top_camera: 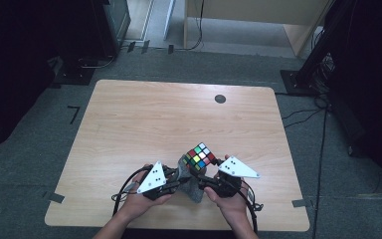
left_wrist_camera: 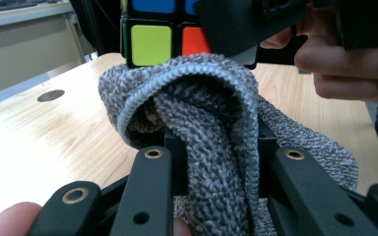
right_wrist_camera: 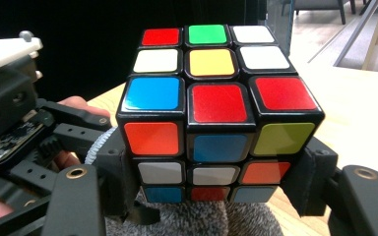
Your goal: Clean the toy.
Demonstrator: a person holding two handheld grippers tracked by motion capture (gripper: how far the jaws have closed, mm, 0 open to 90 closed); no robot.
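Left tongs [left_wrist_camera: 211, 162] pinch the grey knitted cloth [left_wrist_camera: 202, 113]; right tongs [right_wrist_camera: 216, 196] clamp the puzzle cube [right_wrist_camera: 216, 113] directly above, seemingly awaiting wiping or wrapping.

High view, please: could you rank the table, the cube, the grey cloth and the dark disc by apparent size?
1. Table
2. Cube and cloth: alike, and the cloth is partly hidden
3. Disc

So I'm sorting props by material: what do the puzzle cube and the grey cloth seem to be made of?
Puzzle cube: apparently hard plastic, with a glossy black frame and shiny coloured tiles that catch the light. Grey cloth: a soft knit, probably yarn or chenille, matte, with looped grey-and-white stitches, a ribbed hem and limp folds.
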